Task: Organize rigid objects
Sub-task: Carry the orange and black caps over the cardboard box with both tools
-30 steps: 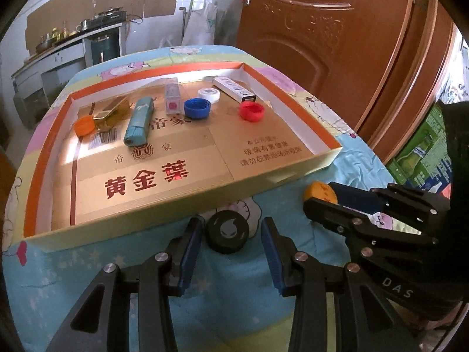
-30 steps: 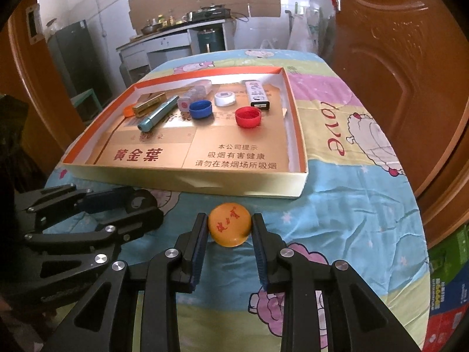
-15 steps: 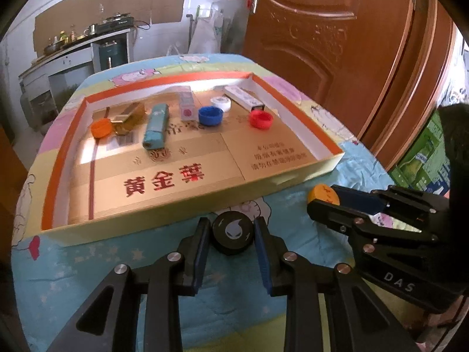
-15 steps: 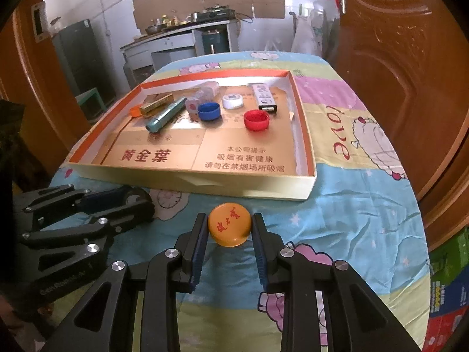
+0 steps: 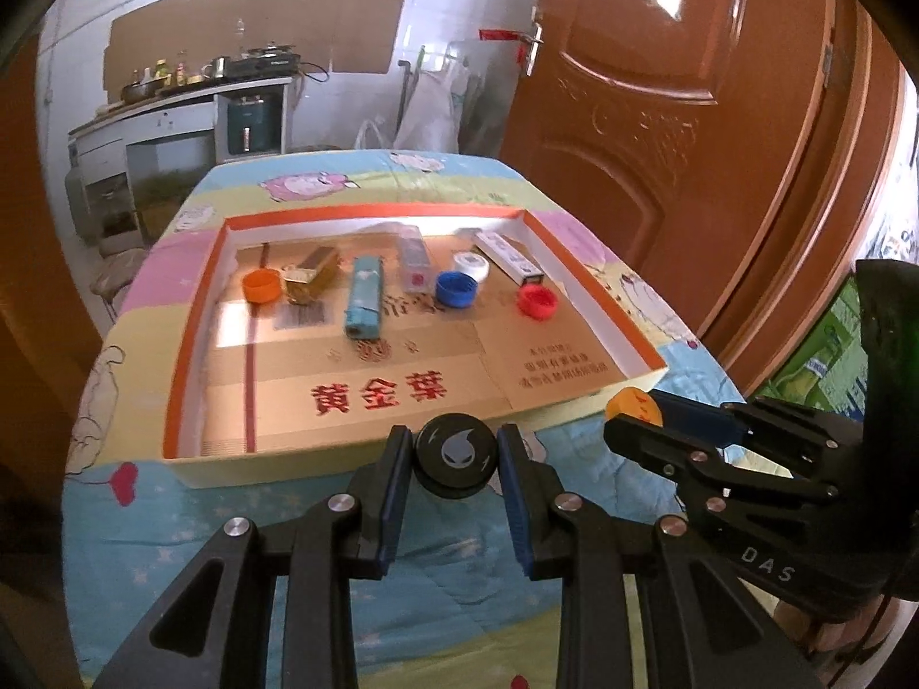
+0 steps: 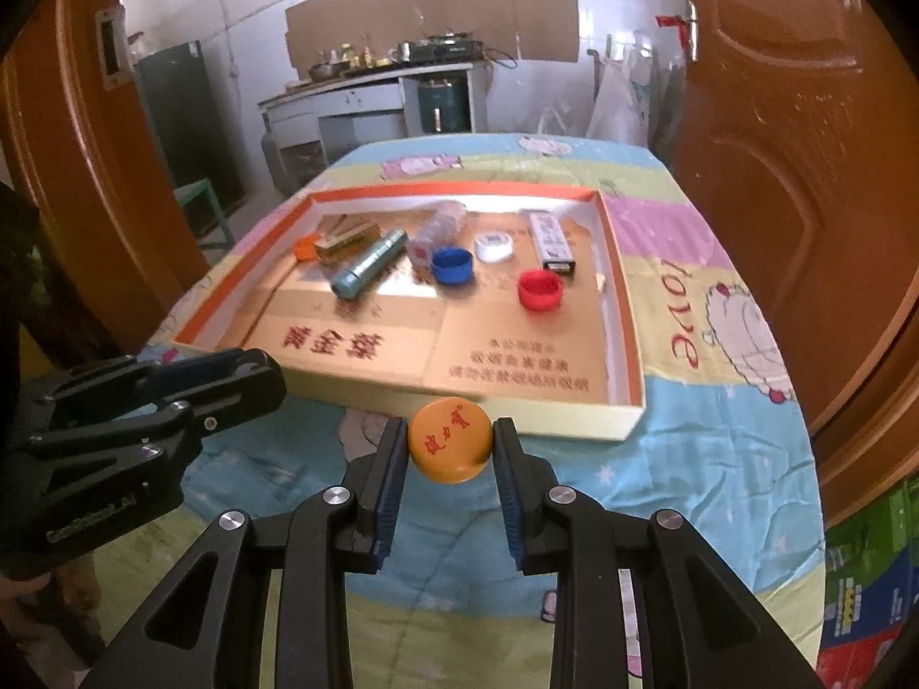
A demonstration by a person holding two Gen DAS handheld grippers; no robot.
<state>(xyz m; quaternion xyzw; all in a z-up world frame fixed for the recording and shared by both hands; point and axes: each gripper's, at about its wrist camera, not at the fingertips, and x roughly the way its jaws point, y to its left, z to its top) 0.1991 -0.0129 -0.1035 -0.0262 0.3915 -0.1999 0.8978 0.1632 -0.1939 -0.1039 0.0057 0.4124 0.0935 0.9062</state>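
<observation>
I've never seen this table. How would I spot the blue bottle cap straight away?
Find the shallow cardboard tray with orange rims on the cartoon tablecloth. In its far half, a row of small things lies; the blue bottle cap sits mid-row, between a white cap and a teal tube. It's the only blue cap there.

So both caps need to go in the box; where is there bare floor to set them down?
The near half of the cardboard box is bare, over the red printed characters. The far half is crowded: orange cap, teal tube, blue cap, red cap.
</observation>
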